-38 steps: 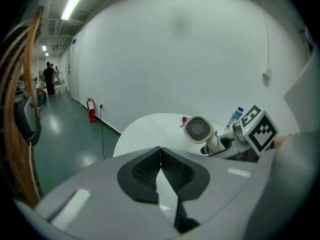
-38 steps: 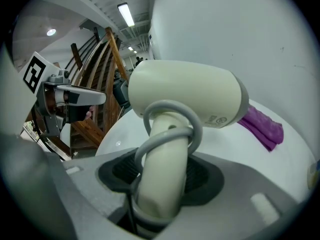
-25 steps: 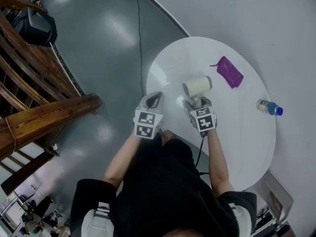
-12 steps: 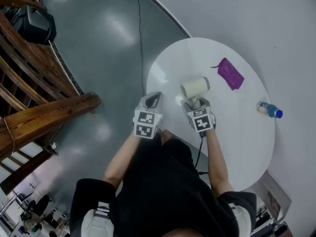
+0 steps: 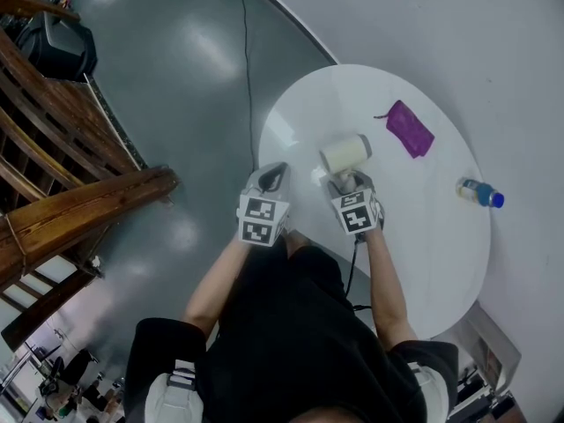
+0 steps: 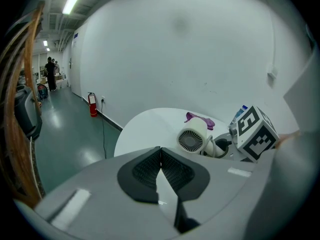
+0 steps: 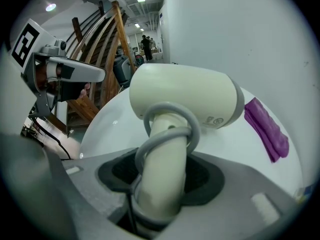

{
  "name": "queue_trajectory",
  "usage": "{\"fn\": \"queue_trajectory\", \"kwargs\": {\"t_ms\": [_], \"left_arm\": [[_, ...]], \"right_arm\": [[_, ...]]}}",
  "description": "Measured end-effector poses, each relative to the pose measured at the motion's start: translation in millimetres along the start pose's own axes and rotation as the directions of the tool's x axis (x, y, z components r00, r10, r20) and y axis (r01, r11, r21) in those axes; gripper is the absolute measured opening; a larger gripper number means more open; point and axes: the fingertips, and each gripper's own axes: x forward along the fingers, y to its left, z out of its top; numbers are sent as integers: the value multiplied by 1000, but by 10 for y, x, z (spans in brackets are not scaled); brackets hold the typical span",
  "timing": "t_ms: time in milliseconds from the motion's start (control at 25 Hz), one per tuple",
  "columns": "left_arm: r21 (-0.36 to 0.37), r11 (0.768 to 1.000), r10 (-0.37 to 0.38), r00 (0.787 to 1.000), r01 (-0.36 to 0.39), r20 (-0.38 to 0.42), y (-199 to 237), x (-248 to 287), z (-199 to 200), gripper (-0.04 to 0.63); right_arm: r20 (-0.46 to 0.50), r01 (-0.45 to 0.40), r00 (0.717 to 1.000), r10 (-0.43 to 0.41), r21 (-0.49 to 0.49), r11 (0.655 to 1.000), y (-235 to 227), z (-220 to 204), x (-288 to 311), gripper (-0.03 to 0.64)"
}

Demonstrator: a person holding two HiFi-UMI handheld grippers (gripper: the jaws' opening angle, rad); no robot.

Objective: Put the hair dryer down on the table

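A cream hair dryer is held by its handle in my right gripper, which is shut on it, with the grey cord looped round the handle. The dryer's barrel hangs over the near left part of the round white table; I cannot tell whether it touches the top. My left gripper is shut with nothing in it, just off the table's left edge beside the dryer.
A purple pouch lies on the far side of the table. A small bottle with a blue cap lies near the right rim. Wooden railings stand to the left, and a black cable runs over the grey floor.
My right gripper has carried the hair dryer slightly left and toward the table's near edge. The left gripper has stayed where it was.
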Motion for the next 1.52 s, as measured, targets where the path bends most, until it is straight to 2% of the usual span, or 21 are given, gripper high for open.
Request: {"fn": "queue_trajectory", "kwargs": {"t_ms": [1120, 1520], "left_arm": [[3, 1000, 4, 1000, -4, 17, -6, -207, -51, 8], [13, 1000, -7, 1000, 7, 10, -54, -250, -96, 8]], "right_arm": [[-95, 4, 995, -3, 10, 1000, 27, -20, 44, 248], [-84, 16, 996, -14, 20, 1000, 25, -14, 6, 253]]}}
